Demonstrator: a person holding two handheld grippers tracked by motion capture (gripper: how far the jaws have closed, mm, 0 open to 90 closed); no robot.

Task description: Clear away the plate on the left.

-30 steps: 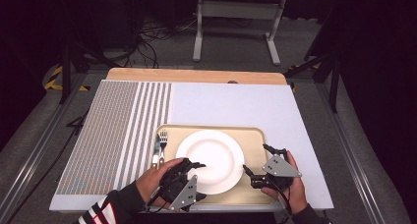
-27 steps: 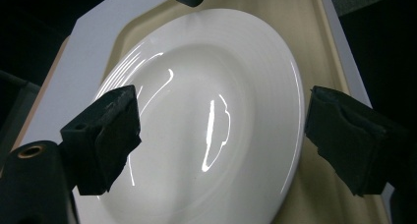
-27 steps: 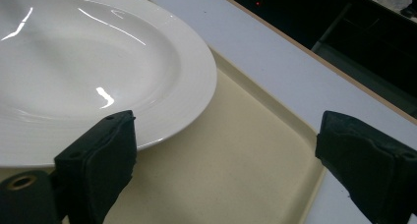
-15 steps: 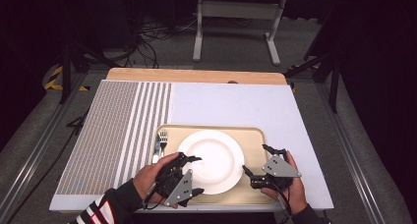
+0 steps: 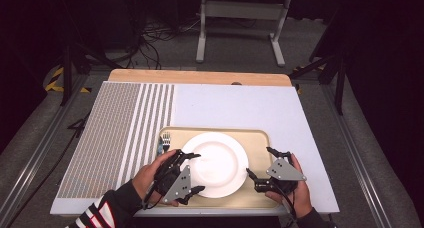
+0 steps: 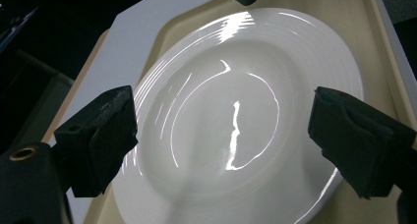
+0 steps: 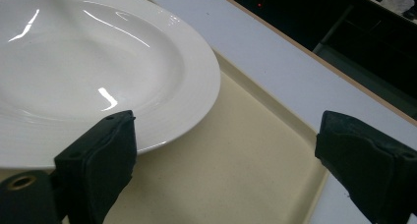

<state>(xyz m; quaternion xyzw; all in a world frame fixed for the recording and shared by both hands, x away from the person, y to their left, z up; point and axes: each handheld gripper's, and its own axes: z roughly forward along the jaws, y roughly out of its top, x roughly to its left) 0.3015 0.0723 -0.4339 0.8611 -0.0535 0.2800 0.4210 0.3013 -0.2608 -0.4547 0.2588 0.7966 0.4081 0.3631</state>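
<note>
Both grippers, left (image 5: 192,173) and right (image 5: 261,164), flank the plate (image 5: 216,164) low in the frame, jaws apart, probably to lift it off the tray (image 5: 260,138).

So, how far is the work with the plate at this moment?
Done: the round white ceramic plate sits on the beige plastic tray, with a metal fork at the tray's left edge. In hand: the left gripper and right gripper flank the plate, jaws open, with nothing gripped. In the left gripper view the plate lies between the jaws. Left: probably closing on the rim and lifting.
</note>
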